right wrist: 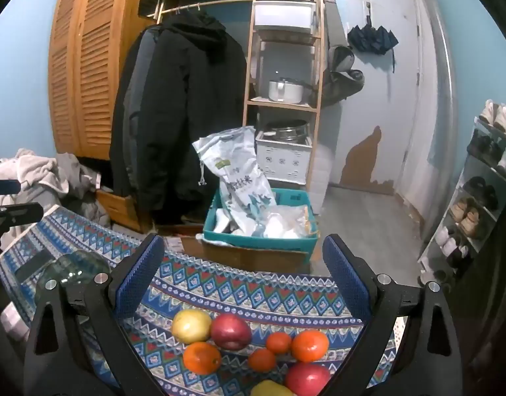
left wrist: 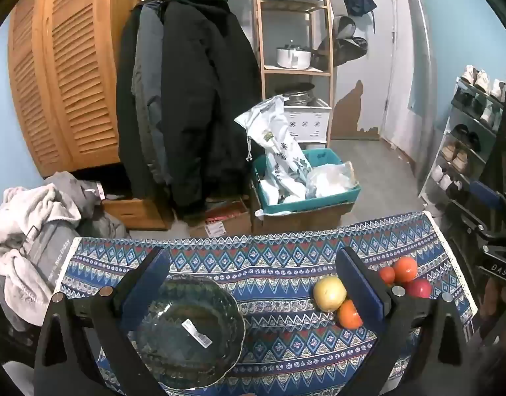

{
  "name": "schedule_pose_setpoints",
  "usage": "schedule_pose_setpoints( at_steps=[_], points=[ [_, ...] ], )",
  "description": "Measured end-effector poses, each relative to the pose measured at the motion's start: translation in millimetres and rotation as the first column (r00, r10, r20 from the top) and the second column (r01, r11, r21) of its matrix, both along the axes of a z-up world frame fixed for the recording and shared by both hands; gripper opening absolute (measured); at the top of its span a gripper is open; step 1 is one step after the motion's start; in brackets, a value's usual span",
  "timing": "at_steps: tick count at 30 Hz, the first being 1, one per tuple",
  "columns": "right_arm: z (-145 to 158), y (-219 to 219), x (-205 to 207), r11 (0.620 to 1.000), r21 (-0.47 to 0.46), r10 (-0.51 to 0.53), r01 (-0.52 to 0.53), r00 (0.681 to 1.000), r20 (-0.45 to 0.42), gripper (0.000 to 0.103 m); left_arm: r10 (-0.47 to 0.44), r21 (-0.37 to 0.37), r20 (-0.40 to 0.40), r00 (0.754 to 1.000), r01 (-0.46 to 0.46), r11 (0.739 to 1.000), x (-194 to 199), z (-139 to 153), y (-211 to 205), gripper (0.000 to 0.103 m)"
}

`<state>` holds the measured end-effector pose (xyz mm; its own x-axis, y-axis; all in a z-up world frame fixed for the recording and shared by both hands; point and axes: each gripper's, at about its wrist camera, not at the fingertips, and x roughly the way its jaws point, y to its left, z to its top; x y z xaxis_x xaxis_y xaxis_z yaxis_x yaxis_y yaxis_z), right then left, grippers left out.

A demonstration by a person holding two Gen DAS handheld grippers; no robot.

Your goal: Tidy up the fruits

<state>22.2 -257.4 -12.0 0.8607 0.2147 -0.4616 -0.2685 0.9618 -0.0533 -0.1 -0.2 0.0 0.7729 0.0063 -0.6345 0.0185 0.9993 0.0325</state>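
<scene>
Starting position for sorting fruit into the bowl (left wrist: 186, 333), judged from layout: bowl empty, all fruit on the table (left wrist: 269, 264). Left hand-held gripper (left wrist: 253, 283) released, jaws wide, hanging above the bowl at the table's left, nothing between the pads. Right hand-held gripper (right wrist: 243, 270) also released and empty, poised over the fruit cluster at the table's right. Cluster: yellow apple (right wrist: 191, 326) touching red apple (right wrist: 230, 331); large orange (right wrist: 201, 358) just near of them; two small oranges (right wrist: 278, 342) and a bigger one (right wrist: 309, 346) to the right; second red apple (right wrist: 307, 379) and a yellow fruit (right wrist: 269, 389) at the near edge. Suggested approach: take an outer fruit first, e.g. the large orange, so neighbours are not nudged. Round fruit likely rolls; close across the widest part. Left could steady the bowl rim, as glass may slide on cloth.
</scene>
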Motion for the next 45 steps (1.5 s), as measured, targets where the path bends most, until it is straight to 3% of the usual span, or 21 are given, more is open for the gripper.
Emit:
schedule_pose_setpoints(
  at_steps=[45],
  points=[
    [-2.9, -2.5, -2.3, 1.0, -0.01, -0.006, 0.006, 1.0, -0.006, 0.095, -0.02, -0.042, 0.008, 1.0, 0.02, 0.999, -4.1, 1.5, 2.7, 0.102]
  ],
)
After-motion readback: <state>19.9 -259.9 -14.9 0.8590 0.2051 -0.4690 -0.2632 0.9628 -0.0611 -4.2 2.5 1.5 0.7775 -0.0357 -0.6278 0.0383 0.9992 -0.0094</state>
